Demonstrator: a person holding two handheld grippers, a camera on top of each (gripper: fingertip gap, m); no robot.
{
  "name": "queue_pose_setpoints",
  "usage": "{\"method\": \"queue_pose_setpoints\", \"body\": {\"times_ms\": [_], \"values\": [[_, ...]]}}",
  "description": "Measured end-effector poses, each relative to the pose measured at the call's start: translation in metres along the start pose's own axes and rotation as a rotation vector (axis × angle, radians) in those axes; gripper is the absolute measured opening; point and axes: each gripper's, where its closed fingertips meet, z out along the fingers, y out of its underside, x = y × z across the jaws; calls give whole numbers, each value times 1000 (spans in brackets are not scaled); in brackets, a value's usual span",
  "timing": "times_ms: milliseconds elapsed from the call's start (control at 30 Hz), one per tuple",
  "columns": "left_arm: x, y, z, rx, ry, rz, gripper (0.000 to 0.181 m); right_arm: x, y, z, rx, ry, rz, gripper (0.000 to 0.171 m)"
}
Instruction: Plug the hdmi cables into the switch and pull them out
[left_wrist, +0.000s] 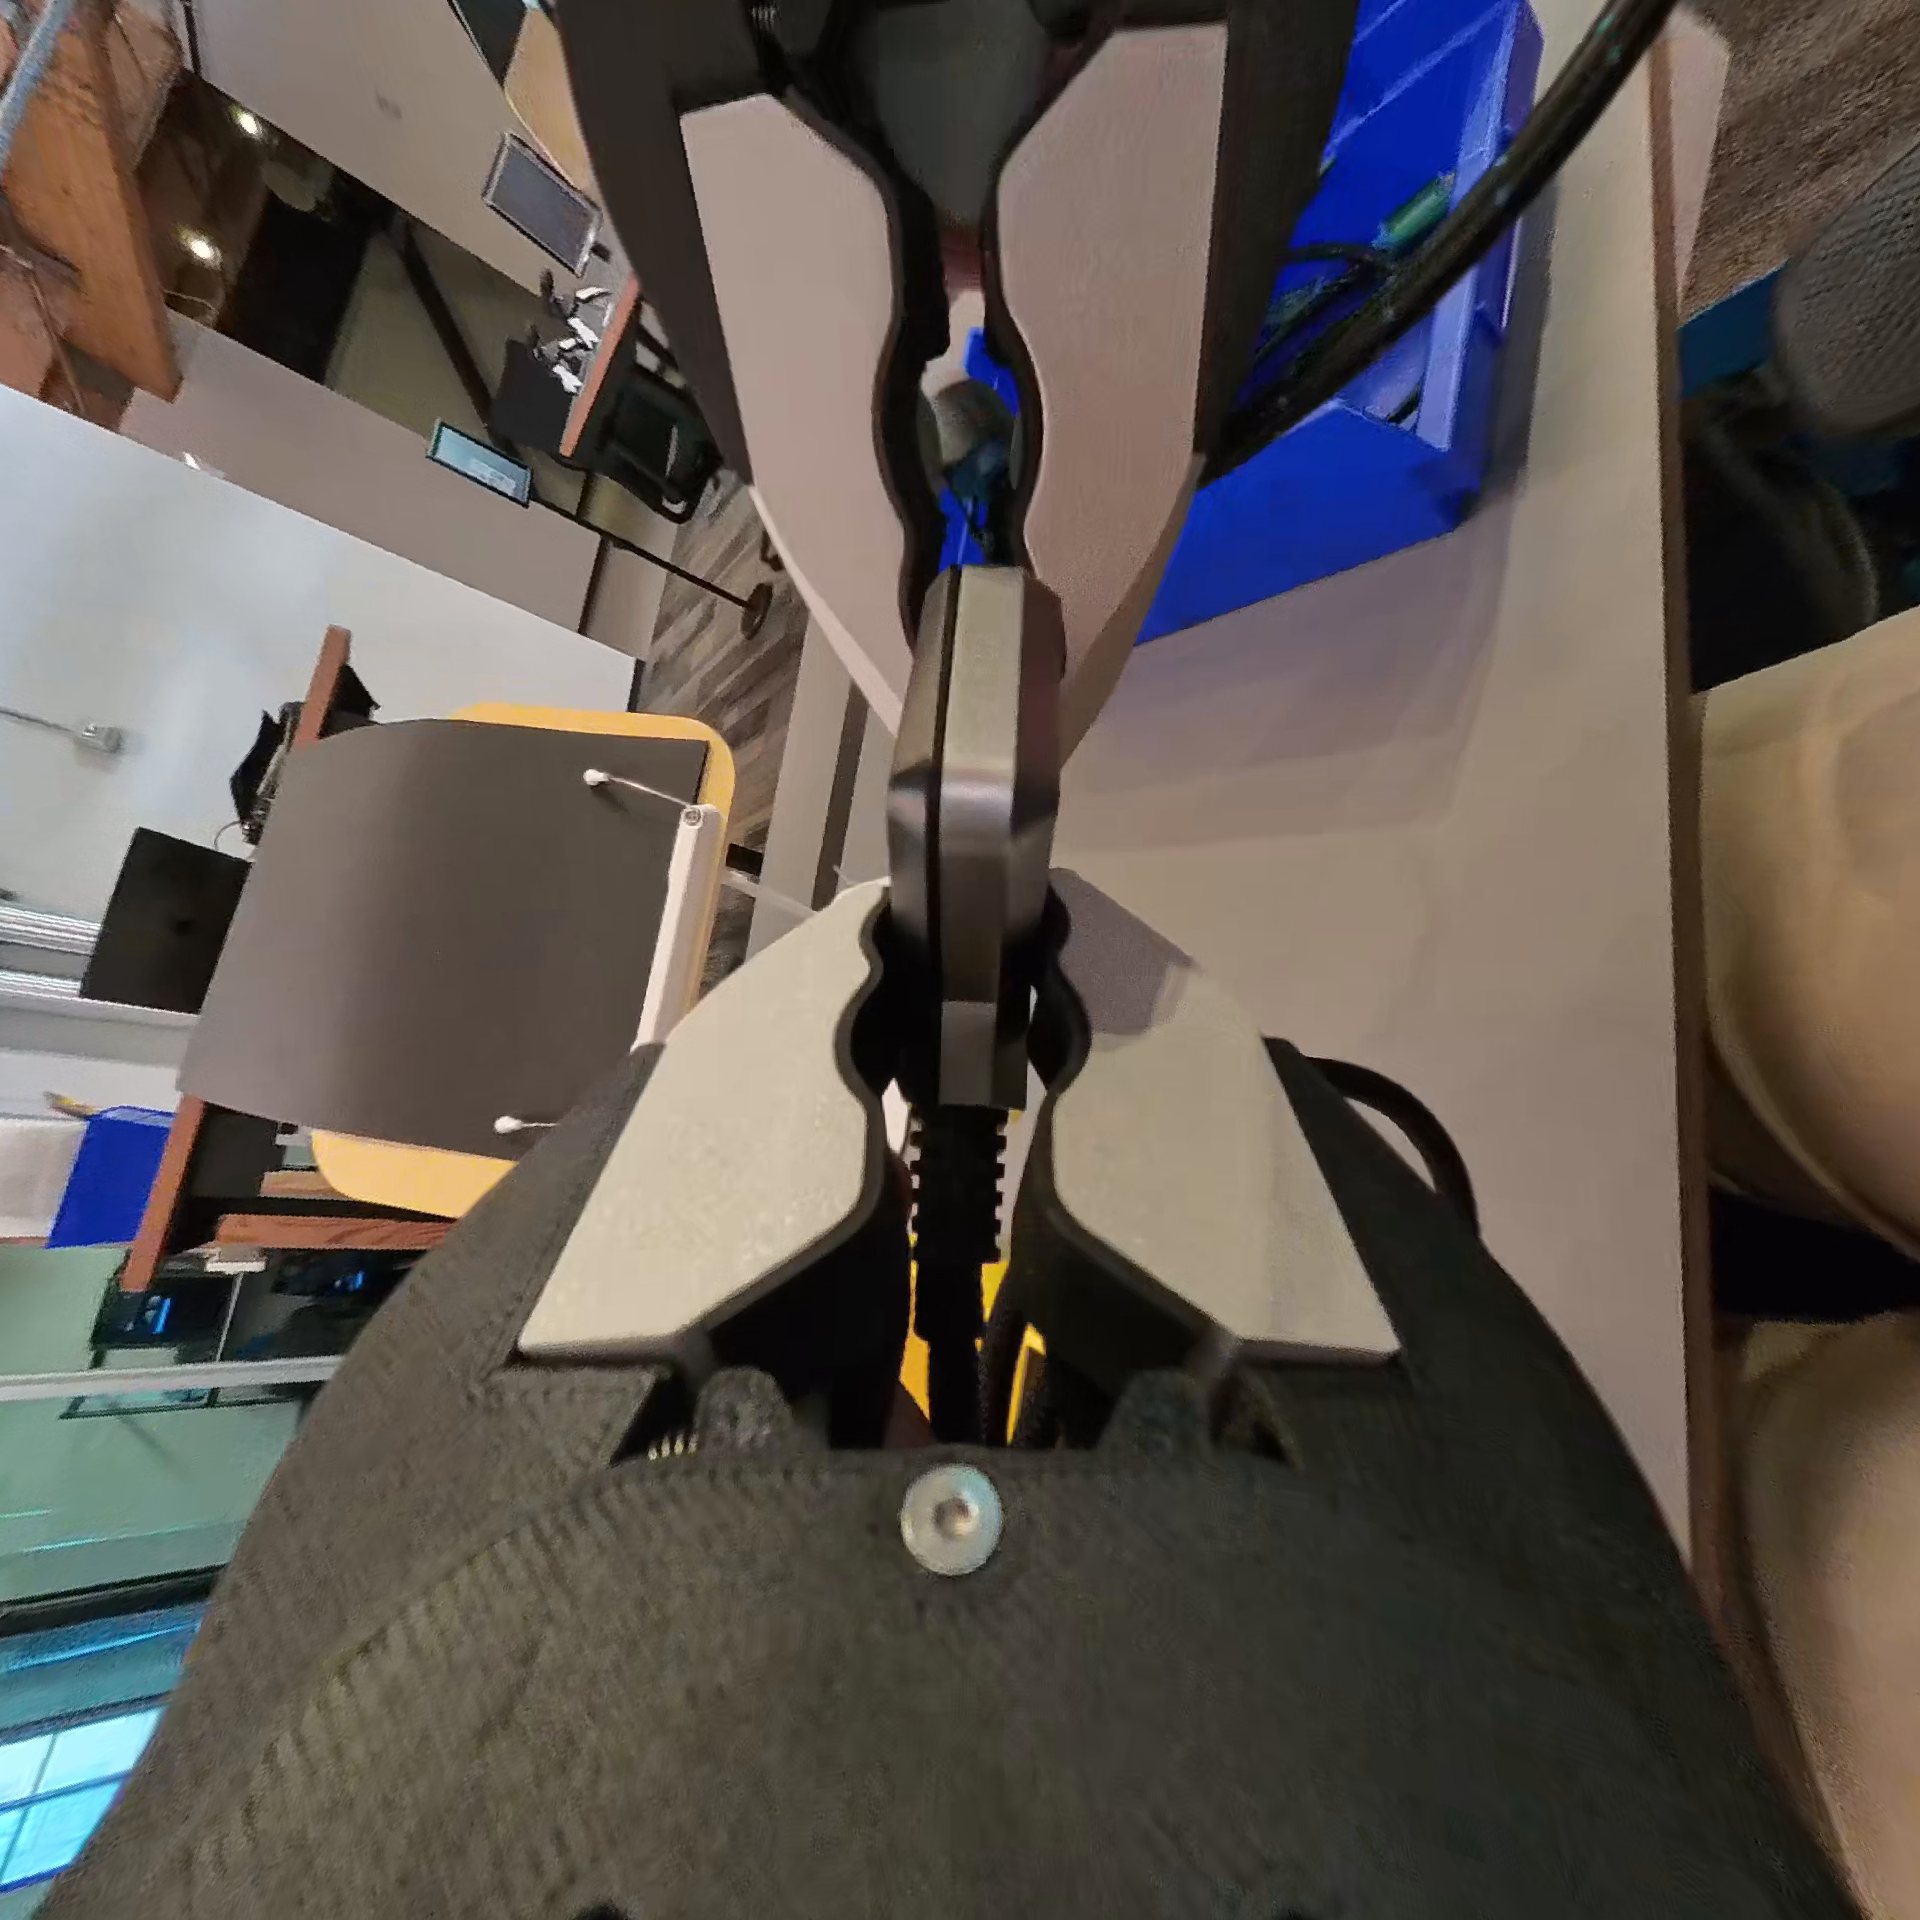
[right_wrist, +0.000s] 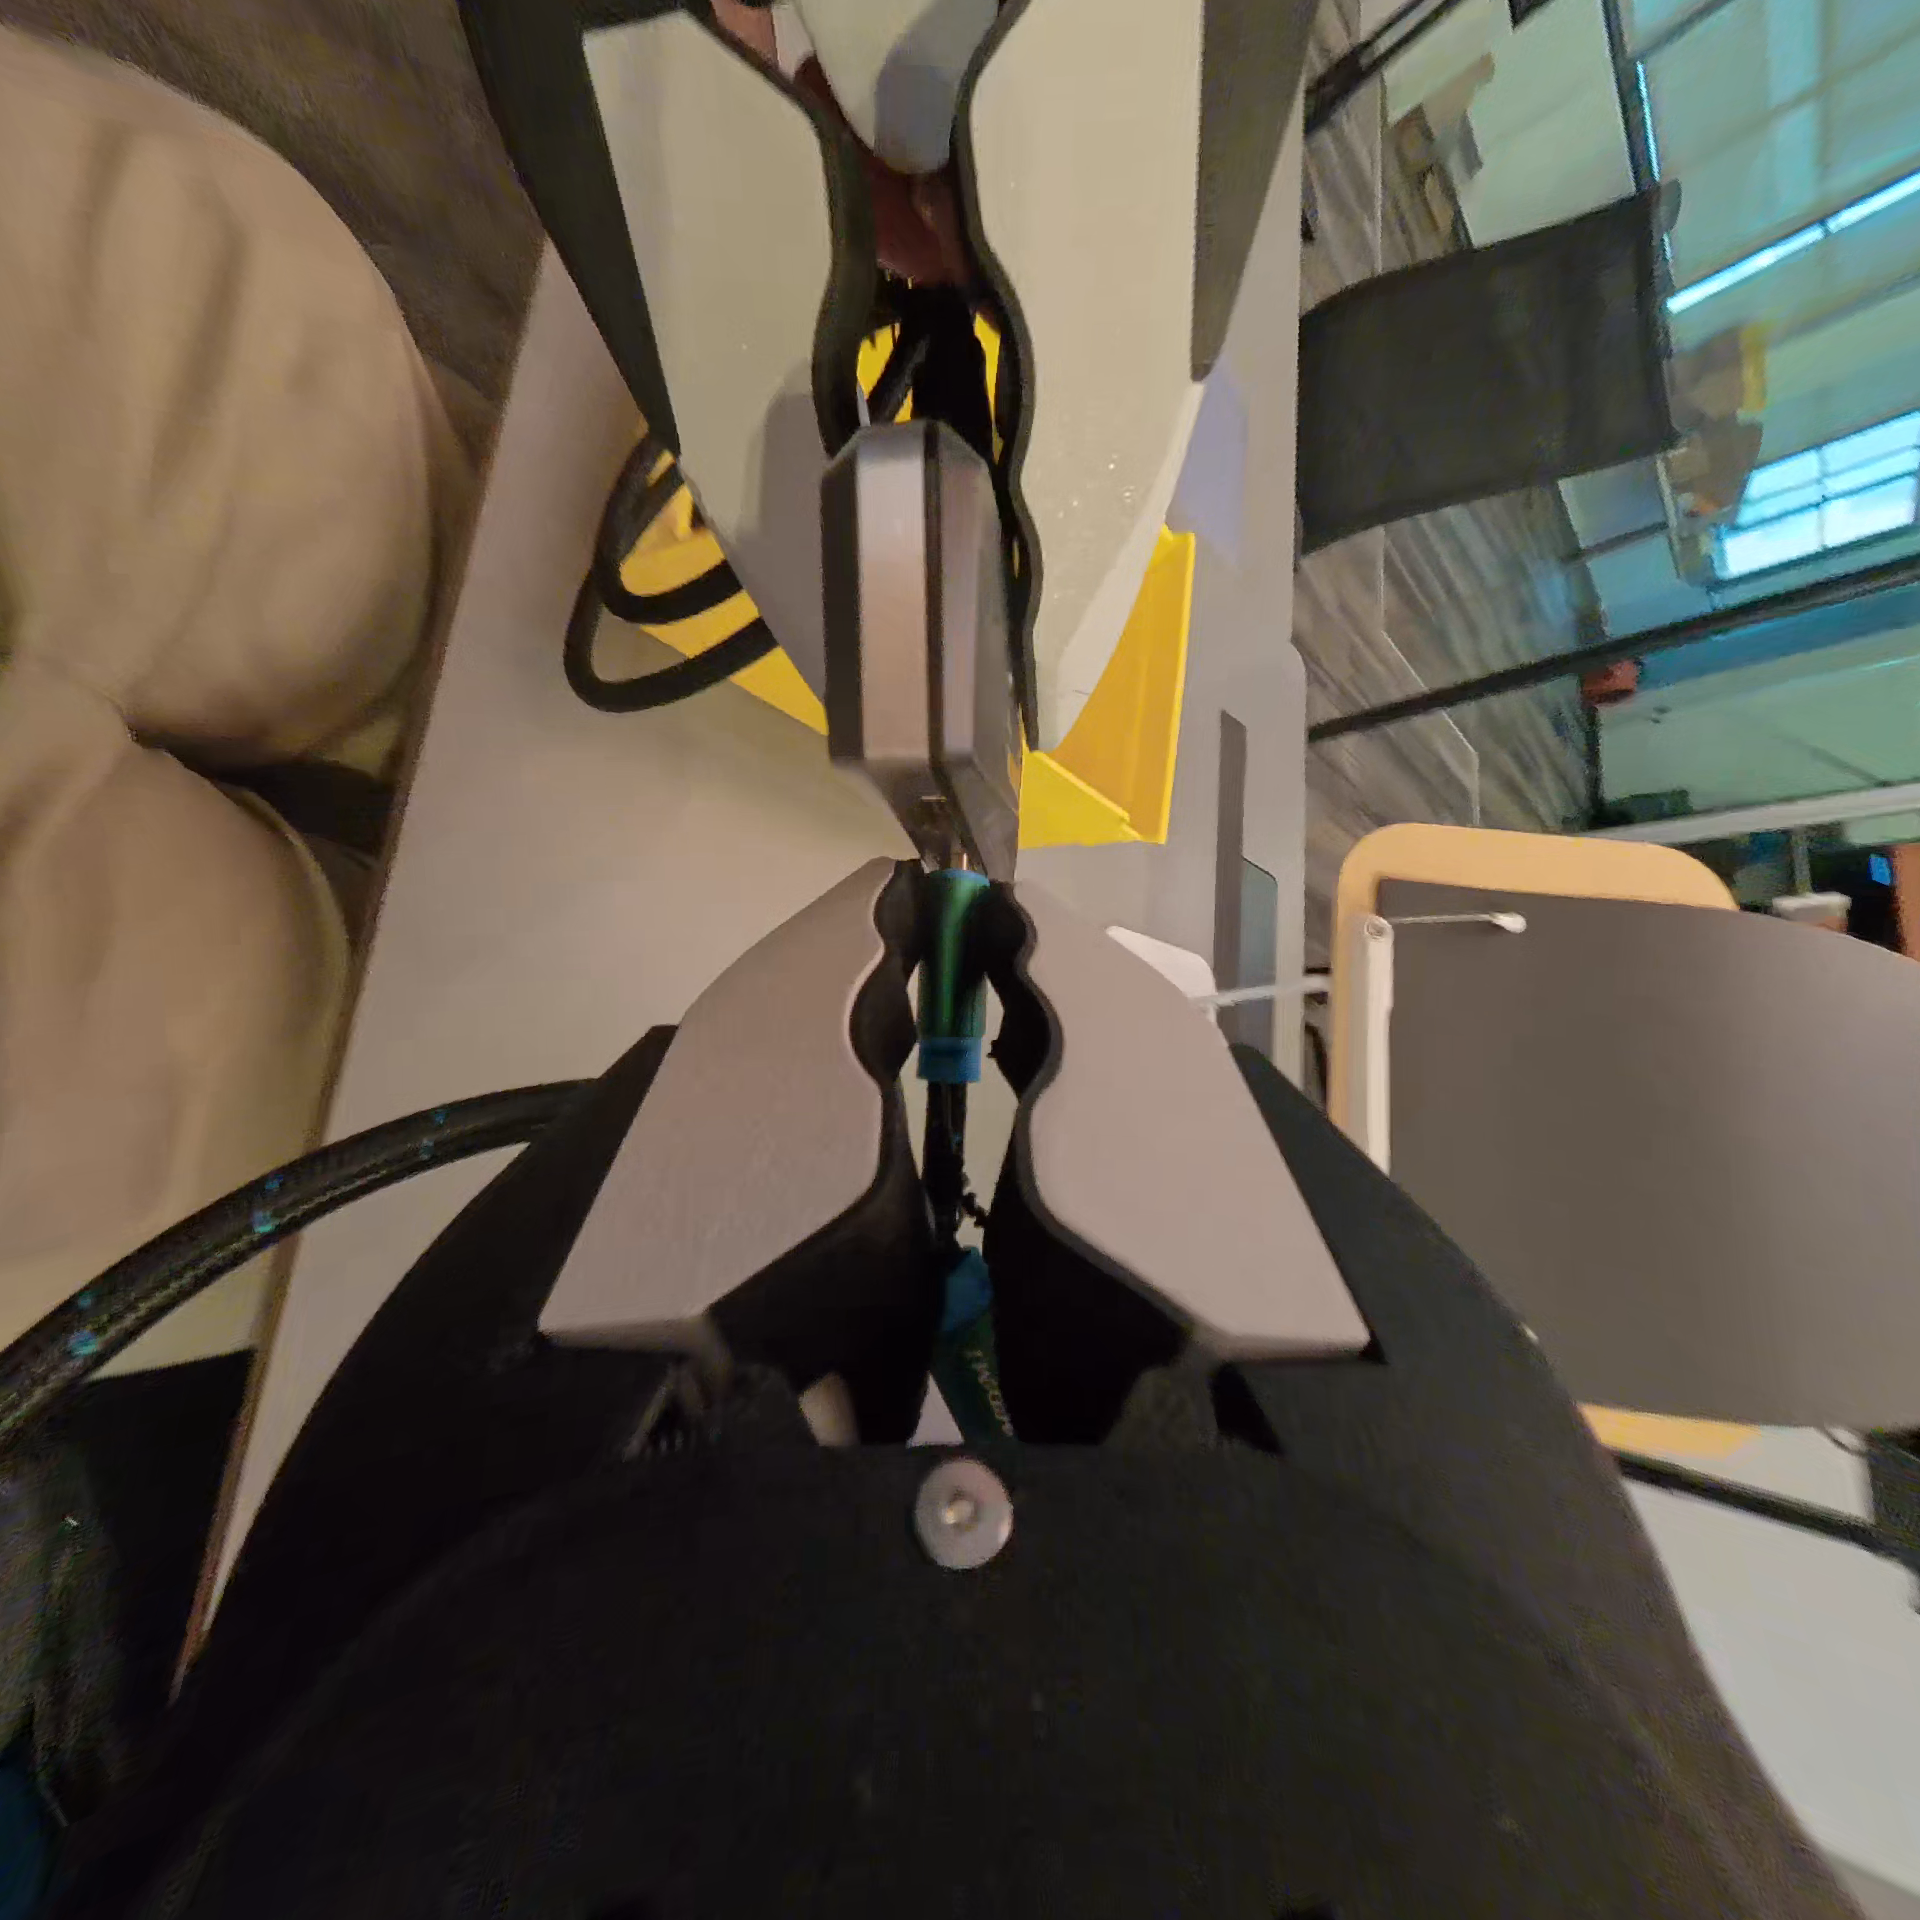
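1. Spanning both views, the pale worktop lies under everything; a blue bin and a yellow bin sit on it, mostly hidden behind the claws, their contents unreadable.
2. The left claw is clamped on the cable end of the switch, held in the air above the worktop. The right claw, facing it, is closed around the green hdmi plug.
3. The switch is a small grey metal-looking block: likely rigid, light and smooth, so a grip across its flat faces seems best.
4. The plug's shell looks hard. Hold it by the shell, never the braided cable, which is springy and probably drags sideways.
5. The plug's metal tip meets the switch, but the port itself is hidden, so how deep it sits cannot be told.
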Motion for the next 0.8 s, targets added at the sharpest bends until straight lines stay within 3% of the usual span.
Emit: {"method": "queue_pose_setpoints", "body": {"times_ms": [167, 333, 433, 533, 800], "values": [[0, 11, 8, -94, -34, 49, 21, 0, 10, 3, -305, 80, -112, 12], [-7, 16, 8, -118, -75, 54, 22, 6, 12, 5, -295, 87, -67, 13], [-10, 26, 6, -146, -84, 53, 22, 5, 17, 1, -282, 55, -15, 23], [-3, 20, 8, -143, -72, 98, 21, 5, 24, 7, -341, 80, -65, 11], [1, 19, 10, -177, -69, 133, 21, 5, 34, 15, -424, 163, -148, 11]]}}
